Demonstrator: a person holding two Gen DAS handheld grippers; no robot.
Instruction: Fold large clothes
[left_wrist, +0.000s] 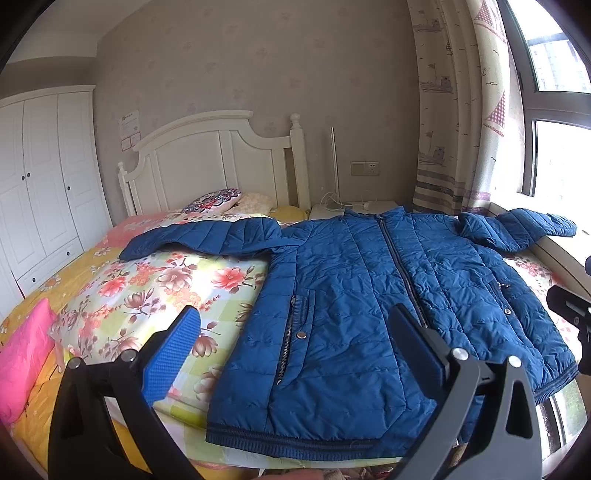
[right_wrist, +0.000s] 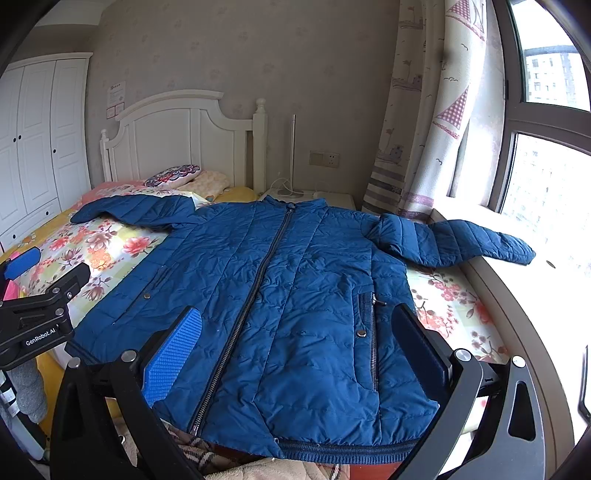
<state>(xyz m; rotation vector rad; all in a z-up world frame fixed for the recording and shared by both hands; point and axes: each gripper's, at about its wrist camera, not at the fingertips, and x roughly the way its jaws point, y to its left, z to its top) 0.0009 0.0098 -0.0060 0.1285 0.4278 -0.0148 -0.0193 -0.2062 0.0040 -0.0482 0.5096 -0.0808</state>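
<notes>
A blue quilted jacket (left_wrist: 369, 306) (right_wrist: 288, 295) lies flat and zipped on the bed, front up, collar toward the headboard and hem at the near edge. Its left sleeve (left_wrist: 199, 236) (right_wrist: 133, 212) stretches over the floral quilt; its right sleeve (left_wrist: 517, 225) (right_wrist: 454, 240) rests on the window sill. My left gripper (left_wrist: 295, 328) hovers open above the jacket's left half and the quilt, with nothing between its fingers. My right gripper (right_wrist: 297, 328) hovers open over the jacket's lower right half, also empty. The left gripper (right_wrist: 37, 280) also shows at the left edge of the right wrist view.
The bed has a floral quilt (left_wrist: 166, 288), a pink pillow (left_wrist: 22, 358) at the near left and cushions (left_wrist: 218, 201) by the white headboard (left_wrist: 207, 158). A nightstand with cables (left_wrist: 354, 206), a curtain (left_wrist: 458, 110), the window sill (right_wrist: 535, 280) and a white wardrobe (left_wrist: 40, 177) surround it.
</notes>
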